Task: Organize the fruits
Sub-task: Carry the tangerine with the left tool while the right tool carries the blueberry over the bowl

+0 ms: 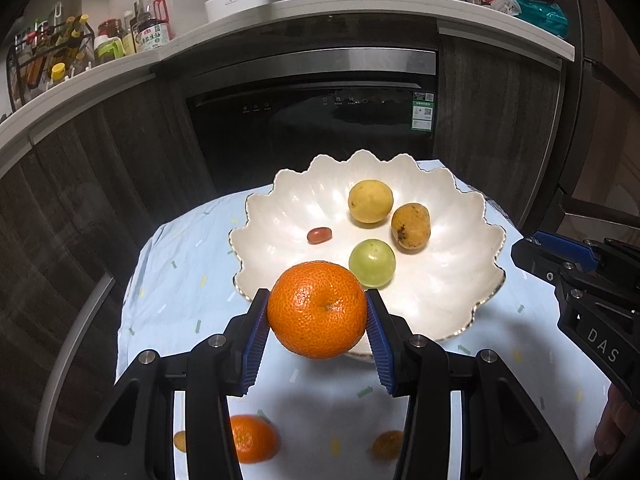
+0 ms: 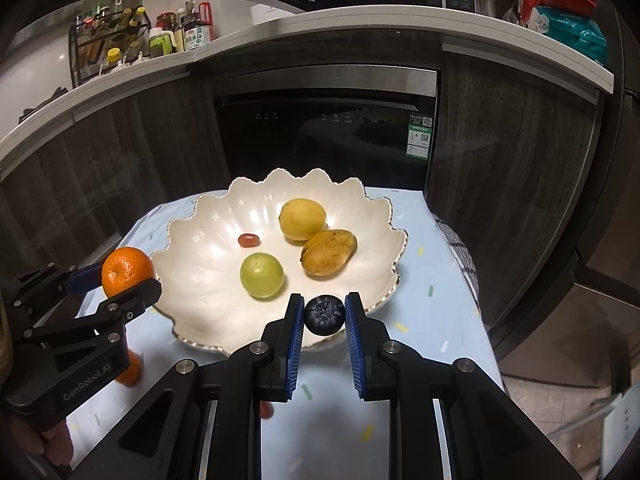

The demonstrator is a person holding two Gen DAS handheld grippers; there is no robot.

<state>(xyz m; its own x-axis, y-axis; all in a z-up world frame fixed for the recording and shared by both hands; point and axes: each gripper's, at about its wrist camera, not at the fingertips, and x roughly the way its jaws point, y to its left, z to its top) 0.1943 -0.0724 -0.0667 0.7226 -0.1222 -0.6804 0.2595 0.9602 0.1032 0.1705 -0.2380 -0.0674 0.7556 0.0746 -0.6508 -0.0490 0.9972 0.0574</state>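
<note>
Your left gripper (image 1: 318, 312) has its fingers (image 1: 256, 340) clamped on a mandarin (image 1: 317, 309), one blue pad on each side, and the fruit hangs above the near rim of the scalloped white bowl (image 1: 452, 280), clear of the cloth. Your right gripper (image 2: 324, 316) has its fingers (image 2: 294, 340) closed on a blueberry (image 2: 324, 314), held just over the bowl's front edge. Inside the bowl lie a yellow lemon (image 1: 370, 201), a spotted yellow-brown fruit (image 1: 410, 225) touching or almost touching the lemon, a green round fruit (image 1: 372, 262) nearer to you, and a small red cherry tomato (image 1: 319, 235) apart from the others toward the left. The bowl sits on a worktop (image 1: 180, 280) covered with a pale blue cloth printed with small coloured dashes. Still on the cloth below your left gripper are a second mandarin (image 1: 254, 444), a small orange fruit (image 1: 180, 441) partly hidden behind the left finger, and another small orange fruit (image 1: 388, 445); all three are blurred. Seen from the left wrist, your right gripper comes in at the right edge, beside the bowl. Behind the worktop stands a dark built-in appliance (image 1: 312, 120), with bottles (image 1: 150, 26) on the counter above it.
</note>
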